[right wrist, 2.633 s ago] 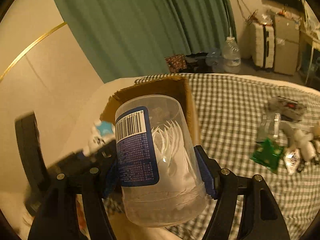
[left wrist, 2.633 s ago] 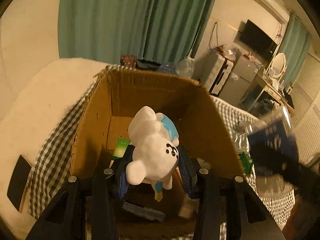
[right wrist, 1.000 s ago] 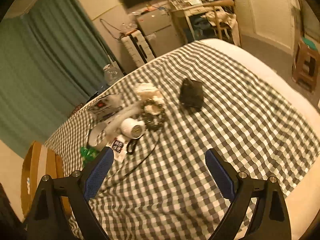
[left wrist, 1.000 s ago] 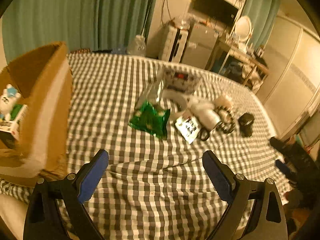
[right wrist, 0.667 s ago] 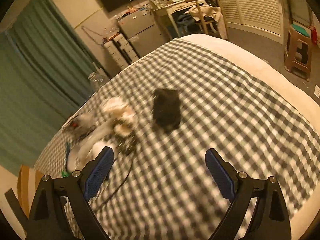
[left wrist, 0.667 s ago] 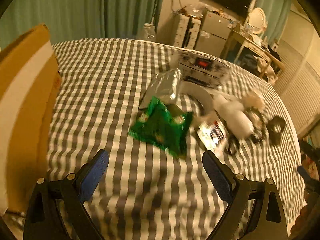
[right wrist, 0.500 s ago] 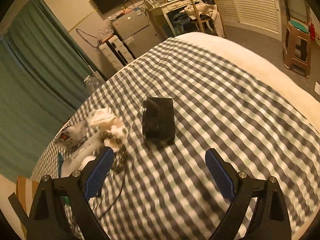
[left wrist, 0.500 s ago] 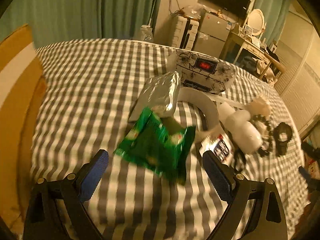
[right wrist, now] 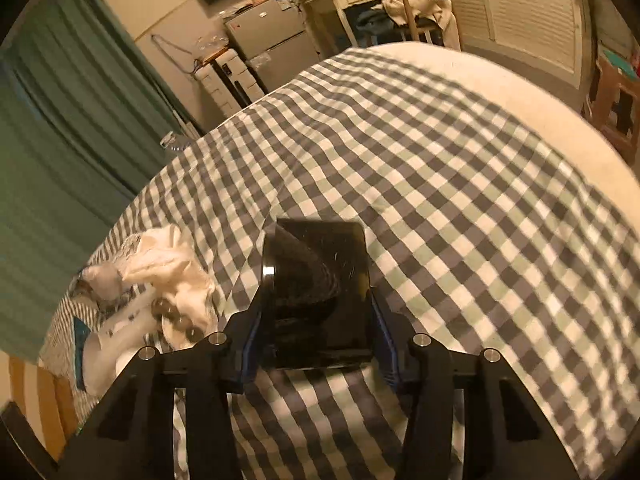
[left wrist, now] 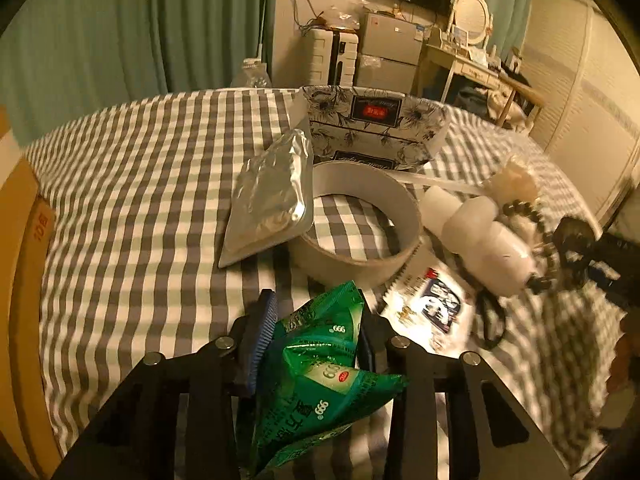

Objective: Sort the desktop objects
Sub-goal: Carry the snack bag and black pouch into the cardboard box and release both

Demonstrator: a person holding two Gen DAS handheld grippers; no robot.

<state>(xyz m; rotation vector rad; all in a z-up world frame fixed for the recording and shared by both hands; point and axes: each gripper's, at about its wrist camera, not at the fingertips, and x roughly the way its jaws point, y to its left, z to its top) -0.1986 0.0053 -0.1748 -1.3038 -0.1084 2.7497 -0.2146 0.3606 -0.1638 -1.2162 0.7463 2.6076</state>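
Observation:
My left gripper [left wrist: 316, 320] is shut on a crumpled green sachet [left wrist: 320, 376] and holds it just above the checked cloth. My right gripper [right wrist: 316, 328] is shut on a shiny black box [right wrist: 318, 292] that rests on the cloth. Beyond the left gripper lie a silver foil pouch [left wrist: 272, 196], a tape roll [left wrist: 360, 216], a floral tissue box [left wrist: 372, 128], a white bottle [left wrist: 484, 240], a bead bracelet [left wrist: 540, 236] and a small printed packet [left wrist: 436, 304]. The right gripper shows blurred at the right edge of the left wrist view [left wrist: 600, 256].
The cardboard box [left wrist: 24, 280] stands at the left edge of the checked cloth [right wrist: 480, 200]. A crumpled white cloth [right wrist: 168, 264], beads [right wrist: 176, 316] and the white bottle [right wrist: 116, 344] lie left of the black box. Furniture and green curtains stand behind.
Both grippers were open above the cloth. The left has come down and shut on the green sachet. The right has come down and shut on the black box.

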